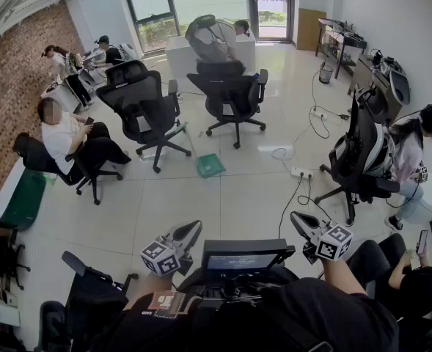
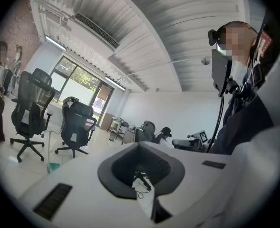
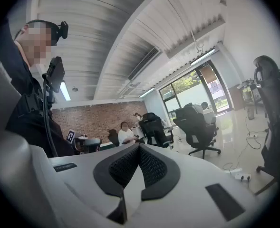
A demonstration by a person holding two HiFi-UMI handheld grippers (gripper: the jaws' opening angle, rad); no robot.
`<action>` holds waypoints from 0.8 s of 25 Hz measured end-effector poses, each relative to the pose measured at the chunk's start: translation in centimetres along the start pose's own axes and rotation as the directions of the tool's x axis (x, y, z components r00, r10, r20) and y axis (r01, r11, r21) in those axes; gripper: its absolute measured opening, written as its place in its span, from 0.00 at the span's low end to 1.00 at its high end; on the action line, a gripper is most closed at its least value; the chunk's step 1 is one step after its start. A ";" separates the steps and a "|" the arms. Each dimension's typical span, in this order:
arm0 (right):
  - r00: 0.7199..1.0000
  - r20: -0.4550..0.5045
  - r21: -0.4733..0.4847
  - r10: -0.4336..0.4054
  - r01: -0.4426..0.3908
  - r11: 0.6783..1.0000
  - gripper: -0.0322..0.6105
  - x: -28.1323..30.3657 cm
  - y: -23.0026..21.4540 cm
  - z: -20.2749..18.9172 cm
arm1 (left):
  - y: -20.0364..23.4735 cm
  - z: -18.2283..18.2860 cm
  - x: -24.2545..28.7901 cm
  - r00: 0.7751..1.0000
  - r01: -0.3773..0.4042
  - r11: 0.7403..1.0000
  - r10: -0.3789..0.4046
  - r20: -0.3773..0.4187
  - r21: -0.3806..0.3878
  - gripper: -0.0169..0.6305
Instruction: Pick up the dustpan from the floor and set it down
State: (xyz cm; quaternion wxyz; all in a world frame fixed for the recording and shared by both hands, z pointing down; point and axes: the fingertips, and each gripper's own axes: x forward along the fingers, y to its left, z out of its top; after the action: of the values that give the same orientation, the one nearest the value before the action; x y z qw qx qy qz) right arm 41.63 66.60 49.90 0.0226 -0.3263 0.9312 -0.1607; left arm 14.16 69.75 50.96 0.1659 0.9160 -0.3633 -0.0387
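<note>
The green dustpan (image 1: 210,165) lies flat on the pale tiled floor, in the middle of the room beyond two black office chairs' bases. In the left gripper view it is a small green patch, the dustpan (image 2: 53,166), low on the floor at the left. My left gripper (image 1: 192,229) is held close to my body at the bottom of the head view, far from the dustpan, its jaws shut on nothing (image 2: 139,145). My right gripper (image 1: 298,219) hangs at the same height to the right, jaws together and empty (image 3: 140,146).
Two black office chairs (image 1: 144,105) (image 1: 232,94) stand just behind the dustpan. A third chair (image 1: 359,160) and a seated person are at the right. White cables and a power strip (image 1: 301,173) run over the floor right of the dustpan. People sit at the left by a green table (image 1: 17,200).
</note>
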 end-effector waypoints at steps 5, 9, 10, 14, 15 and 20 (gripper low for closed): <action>1.000 -0.003 -0.033 -0.017 0.016 0.999 0.06 8.9 -0.1 0.8 | 8.8 2.3 -0.6 1.000 0.022 1.000 -0.022 0.015 -0.005 0.04; 0.998 0.012 -0.057 -0.064 0.064 0.996 0.06 19.6 0.8 2.9 | 19.6 6.6 -2.2 0.997 0.068 0.998 -0.068 0.027 0.004 0.04; 0.997 0.018 -0.057 -0.075 0.076 0.996 0.06 22.7 1.3 3.6 | 22.6 8.1 -3.0 0.997 0.079 0.997 -0.079 0.026 0.007 0.04; 0.993 0.035 -0.052 -0.114 0.115 0.992 0.06 34.0 2.7 5.6 | 34.4 12.9 -6.1 0.995 0.098 0.995 -0.098 0.020 0.032 0.04; 0.992 0.039 -0.050 -0.117 0.119 0.992 0.06 36.3 2.9 6.0 | 36.8 13.7 -6.7 0.995 0.095 0.995 -0.096 0.018 0.036 0.04; 0.993 0.015 -0.049 -0.115 0.116 0.992 0.06 46.3 2.6 7.0 | 46.7 17.0 -7.7 0.996 0.080 0.997 -0.081 0.024 0.022 0.04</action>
State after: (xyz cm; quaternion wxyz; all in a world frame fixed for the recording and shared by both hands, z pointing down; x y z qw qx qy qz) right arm 4.72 38.03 45.40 0.0107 -0.3810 0.9144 -0.1367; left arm -25.19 38.51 50.05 0.1500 0.9310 -0.3286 -0.0530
